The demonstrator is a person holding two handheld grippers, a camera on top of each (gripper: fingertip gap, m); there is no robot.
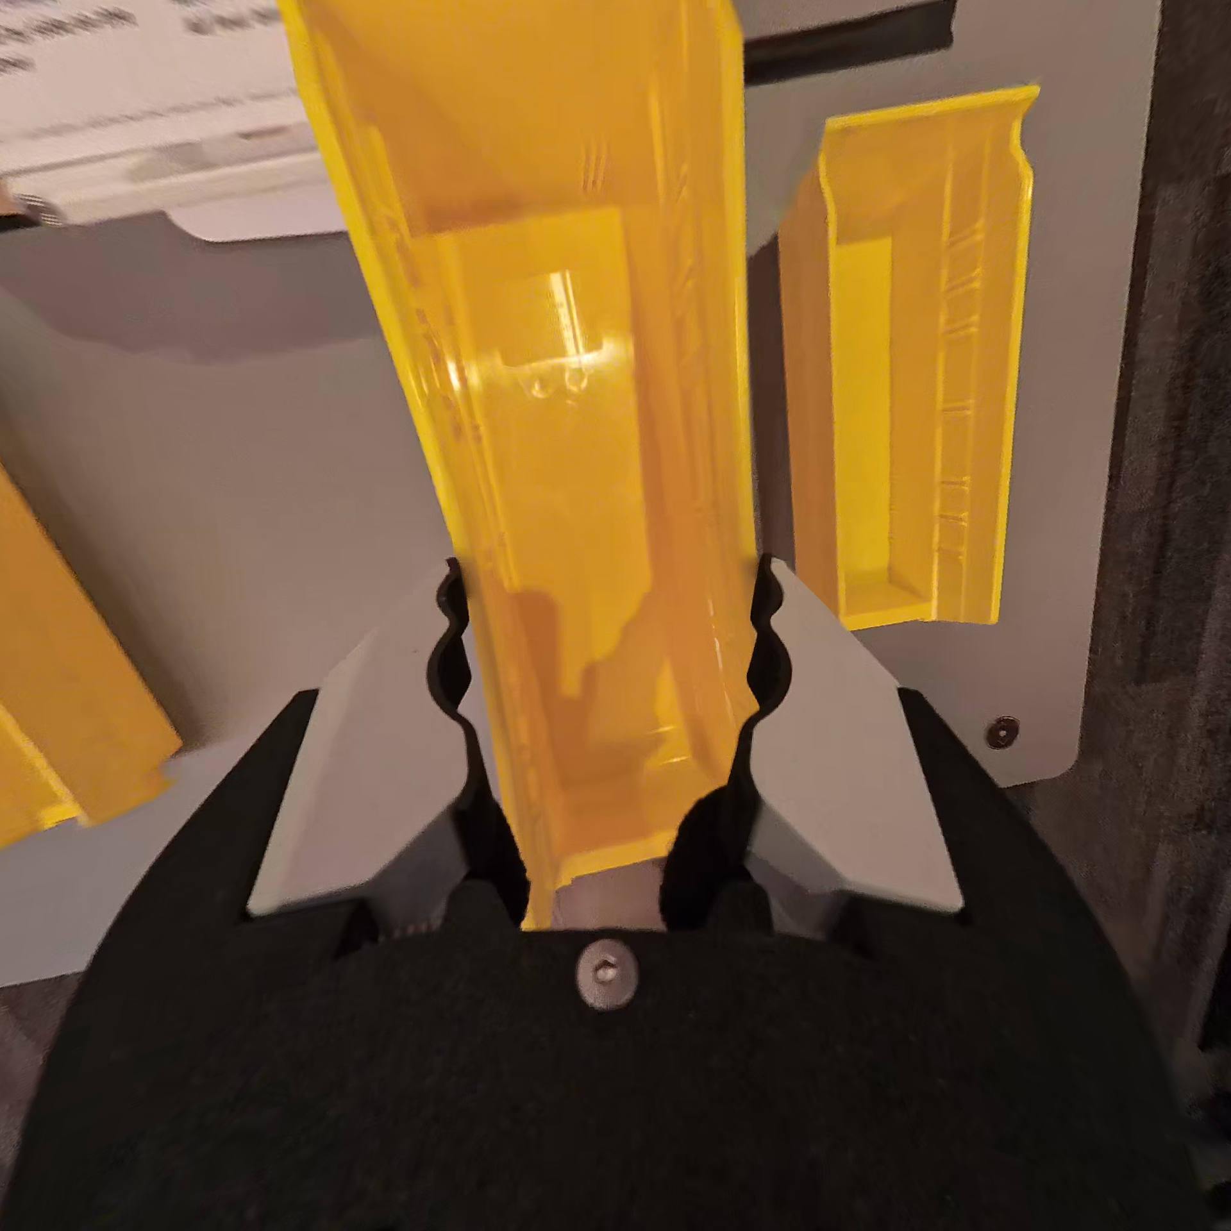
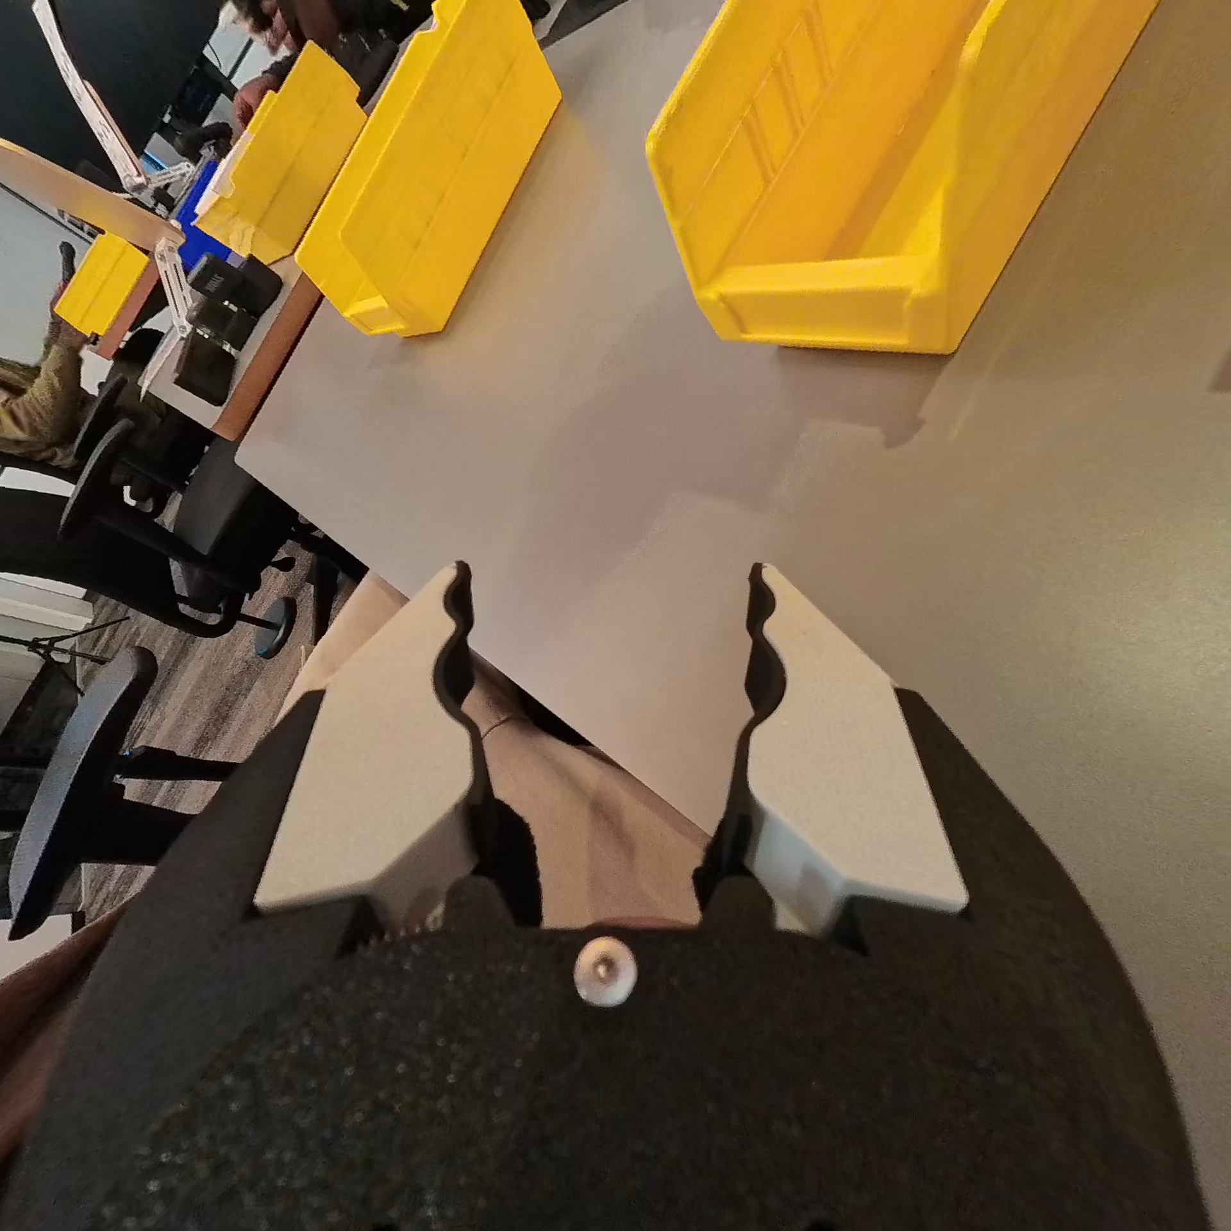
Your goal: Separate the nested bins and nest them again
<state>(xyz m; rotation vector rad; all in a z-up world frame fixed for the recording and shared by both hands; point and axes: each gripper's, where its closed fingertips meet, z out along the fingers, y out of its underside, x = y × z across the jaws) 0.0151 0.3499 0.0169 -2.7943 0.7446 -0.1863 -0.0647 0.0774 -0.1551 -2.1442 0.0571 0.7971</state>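
Nearest the left wrist camera, the left gripper [image 1: 609,673] was clamped on the end of a long, translucent yellow plastic bin [image 1: 553,373], its grey fingers [image 1: 373,753] pressing both side walls while the bin ran forward, raised off the grey table [image 1: 233,466]. Beyond it on the right, a second yellow plastic bin [image 1: 912,373] lay on the table with its opening showing, and the corner of a third yellow bin [image 1: 73,686] sat at the left edge; white paper sheets [image 1: 153,120] lay farthest back. In the right wrist view, the right gripper [image 2: 609,673] hovered with its jaws spread and nothing between them, over the table's near edge. Farther on, two yellow bins stood well apart on the table: one on the right [image 2: 859,200] and one on the left [image 2: 433,180]. Past those, more yellow bins and black office chairs [image 2: 133,506] filled another work area. Judging by the bins lying singly, separation seemed largely done; re-nesting appeared to remain, with the held bin perhaps the first to go back.
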